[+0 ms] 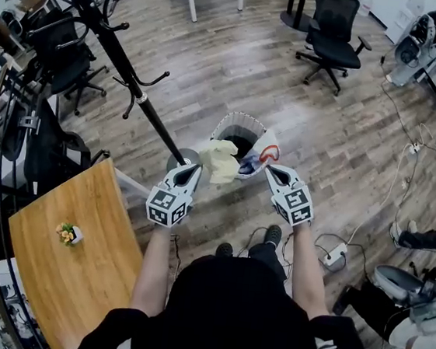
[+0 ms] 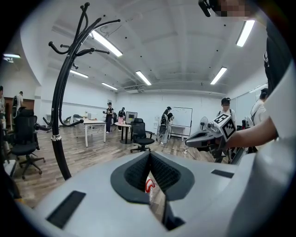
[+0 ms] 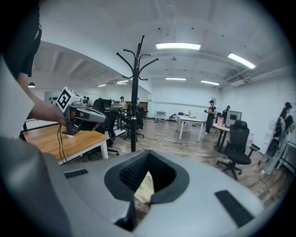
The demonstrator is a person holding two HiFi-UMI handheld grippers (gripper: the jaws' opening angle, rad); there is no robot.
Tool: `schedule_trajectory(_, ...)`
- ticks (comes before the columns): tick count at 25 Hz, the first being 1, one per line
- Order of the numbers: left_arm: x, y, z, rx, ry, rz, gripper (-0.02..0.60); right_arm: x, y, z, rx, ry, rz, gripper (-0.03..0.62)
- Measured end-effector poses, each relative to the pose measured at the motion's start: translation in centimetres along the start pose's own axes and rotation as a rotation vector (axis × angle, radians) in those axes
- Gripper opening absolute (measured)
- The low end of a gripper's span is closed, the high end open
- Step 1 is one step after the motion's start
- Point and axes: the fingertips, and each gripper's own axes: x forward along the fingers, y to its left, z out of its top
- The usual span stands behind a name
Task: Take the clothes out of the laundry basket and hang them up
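2 grips: left tongs [image 1: 195,168], right tongs [image 1: 269,168] | garment [image 1: 221,162] spans sideways, apparently

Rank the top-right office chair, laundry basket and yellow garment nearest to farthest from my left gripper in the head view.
1. Yellow garment, at the left gripper's tip.
2. Laundry basket, just beyond, on the floor.
3. Top-right office chair, far across the room.

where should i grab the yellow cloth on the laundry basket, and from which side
Probably its raised, crumpled top, from above on the left: the yellow cloth lies heaped over the near-left rim of the laundry basket, while the white printed garment covers the right. The left gripper, shut, is nearer.
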Motion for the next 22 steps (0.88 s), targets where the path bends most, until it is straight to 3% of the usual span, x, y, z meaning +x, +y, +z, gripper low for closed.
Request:
schedule_trajectory(5, -0.5, -0.1, 0.0, 0.030, 0.000, -0.023, 0.023, 0.1, 0.9, 0.4, 0.003, -0.012, 0.000, 0.014)
schedule_trajectory(13, -1.6, -0.3, 0.0, 0.055, -0.008, -0.024, 0.027, -0.3, 2.4, 0.8, -0.010, -0.025, 0.018, 0.095)
schedule_trajectory(17, -2.2, 0.0, -0.1, 0.048, -0.007, -0.011, 0.110, -0.3, 3.4, 0.6, -0.016, -0.022, 0.033, 0.152)
schedule_trajectory(22, -2.5, 0.2, -0.2, 0.044, -0.012, -0.003, 0.148, -0.5, 4.3, 0.6, -0.027, -0.027, 0.059, 0.217)
